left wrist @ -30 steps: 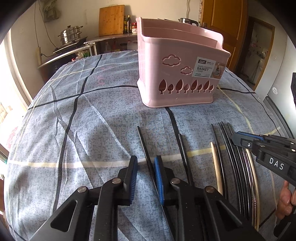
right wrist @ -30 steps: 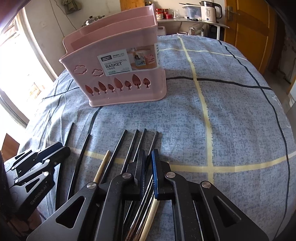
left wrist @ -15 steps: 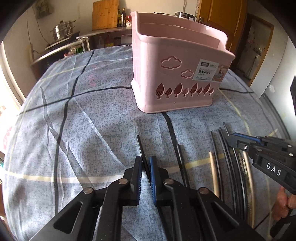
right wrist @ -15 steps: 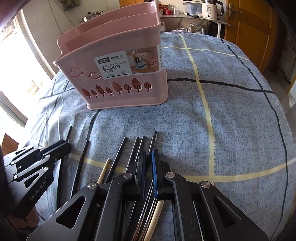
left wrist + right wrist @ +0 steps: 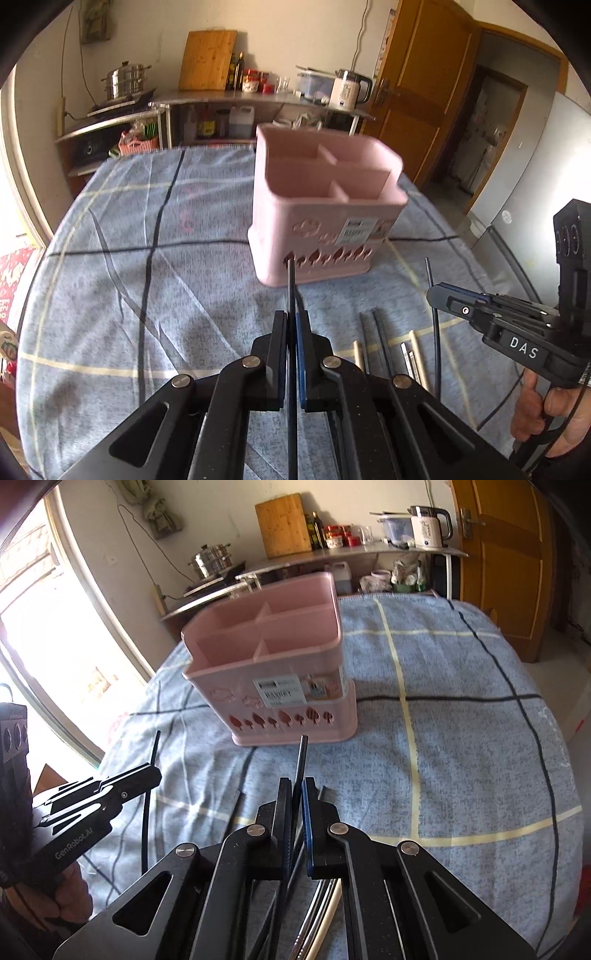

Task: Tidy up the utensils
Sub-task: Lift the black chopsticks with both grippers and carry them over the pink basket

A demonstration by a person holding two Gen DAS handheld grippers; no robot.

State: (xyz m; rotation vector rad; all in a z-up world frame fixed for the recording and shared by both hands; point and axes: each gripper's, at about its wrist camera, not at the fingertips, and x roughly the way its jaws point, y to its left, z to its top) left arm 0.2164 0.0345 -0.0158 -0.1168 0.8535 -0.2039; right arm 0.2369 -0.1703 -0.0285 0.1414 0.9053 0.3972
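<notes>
A pink utensil basket with several empty compartments stands on the blue checked cloth; it also shows in the right wrist view. My left gripper is shut on a black chopstick, lifted off the cloth and pointing at the basket. My right gripper is shut on another black chopstick, also lifted. Each gripper shows in the other's view, the right one and the left one, each with its chopstick. Several chopsticks still lie on the cloth between the grippers.
The table with the cloth spreads wide left of the basket. Behind it a counter holds a pot, a cutting board, bottles and a kettle. A wooden door is at the back right. A window is on the left.
Both grippers have closed on a black chopstick each and risen from the cloth, so the basket's open top now shows. The remaining chopsticks stayed on the cloth.
</notes>
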